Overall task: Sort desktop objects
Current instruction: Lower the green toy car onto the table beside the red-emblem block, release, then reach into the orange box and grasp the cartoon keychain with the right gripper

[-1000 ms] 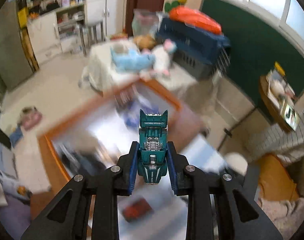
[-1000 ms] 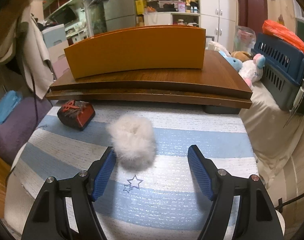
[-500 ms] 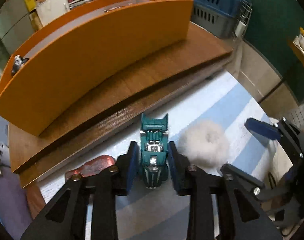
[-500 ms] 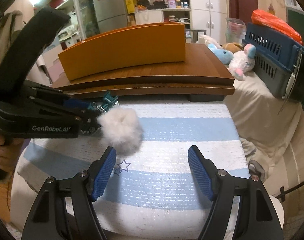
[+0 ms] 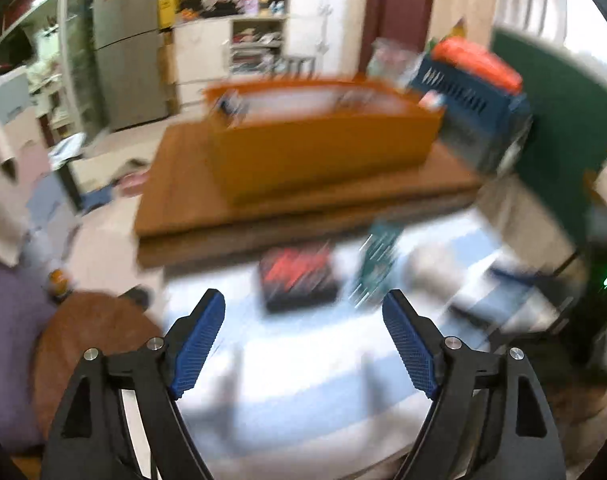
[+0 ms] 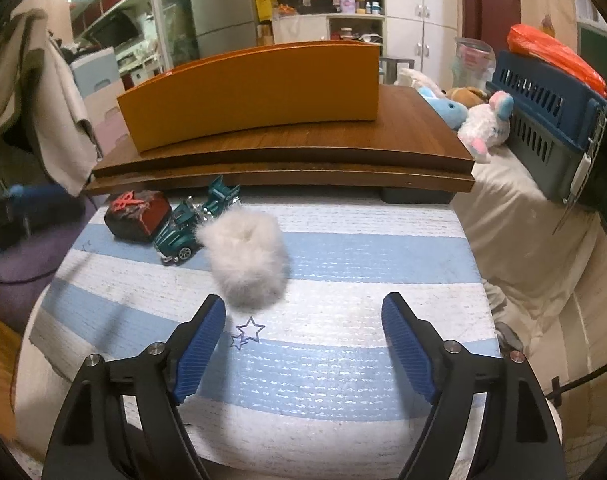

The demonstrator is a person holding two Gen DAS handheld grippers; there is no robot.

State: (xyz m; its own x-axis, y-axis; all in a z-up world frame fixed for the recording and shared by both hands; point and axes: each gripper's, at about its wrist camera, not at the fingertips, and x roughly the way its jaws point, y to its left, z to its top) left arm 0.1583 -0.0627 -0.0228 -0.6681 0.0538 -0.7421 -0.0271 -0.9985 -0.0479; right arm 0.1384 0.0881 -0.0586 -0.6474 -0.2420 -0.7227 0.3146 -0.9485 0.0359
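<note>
A teal toy truck (image 6: 191, 222) lies on the blue-and-white striped mat (image 6: 343, 256), between a dark red-marked block (image 6: 137, 216) and a white fluffy ball (image 6: 245, 256). The truck (image 5: 377, 264) and the block (image 5: 299, 276) also show, blurred, in the left wrist view. My left gripper (image 5: 303, 344) is open and empty, back from them. My right gripper (image 6: 303, 348) is open and empty just in front of the fluffy ball. An orange curved bin (image 6: 247, 92) stands on the raised wooden board (image 6: 287, 152) behind the mat.
Plush toys (image 6: 479, 120) and a blue crate (image 6: 551, 120) lie to the right of the board. A purple cushion (image 5: 7, 340) and a brown round stool (image 5: 87, 336) sit at the left of the mat. The mat's right edge drops to a beige cloth (image 6: 535, 240).
My left gripper set the teal truck down on the mat beside the block, opened and pulled back. My right gripper has stayed open near the fluffy ball.
</note>
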